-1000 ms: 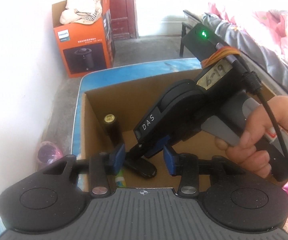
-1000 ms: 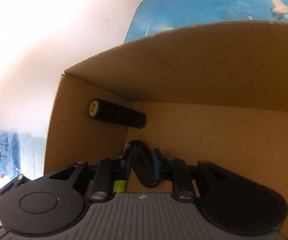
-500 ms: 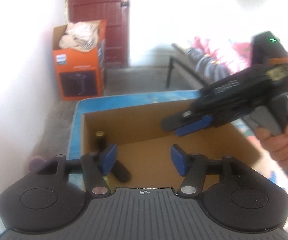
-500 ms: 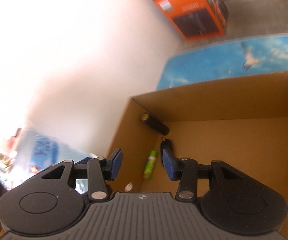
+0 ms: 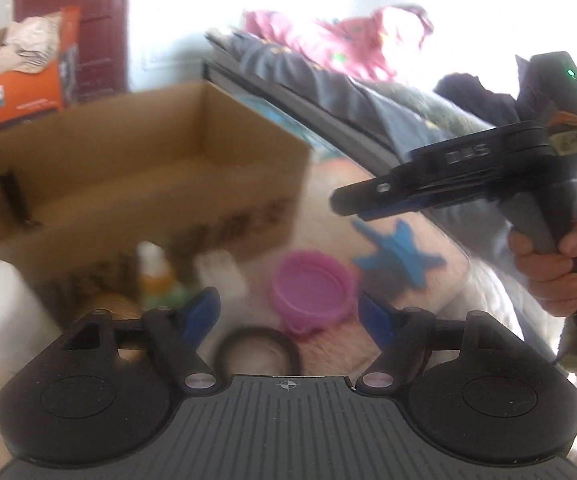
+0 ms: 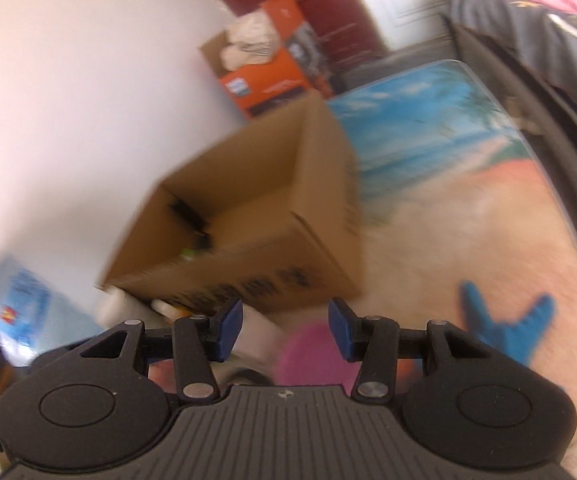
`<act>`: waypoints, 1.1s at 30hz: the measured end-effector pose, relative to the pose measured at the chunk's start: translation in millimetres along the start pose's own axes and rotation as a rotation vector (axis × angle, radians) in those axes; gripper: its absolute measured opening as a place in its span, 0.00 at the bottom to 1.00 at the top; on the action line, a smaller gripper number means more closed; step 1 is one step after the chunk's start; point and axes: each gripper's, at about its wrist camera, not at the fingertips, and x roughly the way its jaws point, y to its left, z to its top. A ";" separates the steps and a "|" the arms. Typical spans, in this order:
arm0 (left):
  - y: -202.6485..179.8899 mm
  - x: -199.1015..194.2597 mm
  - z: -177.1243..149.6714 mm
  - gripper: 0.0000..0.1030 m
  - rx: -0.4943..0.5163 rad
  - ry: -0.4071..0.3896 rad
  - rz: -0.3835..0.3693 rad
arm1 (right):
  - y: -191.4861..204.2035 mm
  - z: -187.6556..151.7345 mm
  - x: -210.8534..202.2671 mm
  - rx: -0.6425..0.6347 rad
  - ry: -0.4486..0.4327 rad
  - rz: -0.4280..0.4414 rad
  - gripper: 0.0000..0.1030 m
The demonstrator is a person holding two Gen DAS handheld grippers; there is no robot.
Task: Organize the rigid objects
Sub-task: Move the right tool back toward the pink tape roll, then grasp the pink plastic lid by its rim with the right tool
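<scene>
Right gripper (image 6: 285,330) gapes empty before the cardboard box (image 6: 248,248).

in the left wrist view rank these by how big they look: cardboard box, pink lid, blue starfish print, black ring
1. cardboard box, clearly largest.
2 and 3. pink lid and blue starfish print look about alike; blur leaves the order unsure.
4. black ring, partly hidden behind the left claw's body and nearest the camera, so unsure.

Box (image 5: 136,200): matt brown corrugated cardboard. Pink lid (image 5: 312,294): smooth plastic. Counter (image 6: 468,208): glossy printed top. Left tongs (image 5: 288,312): matt black plastic, blue rubbery pads (image 5: 202,312).
</scene>
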 end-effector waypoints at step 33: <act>-57.8 84.5 -8.0 0.72 0.214 0.091 0.090 | -23.9 -36.2 35.7 -0.147 0.081 -0.168 0.12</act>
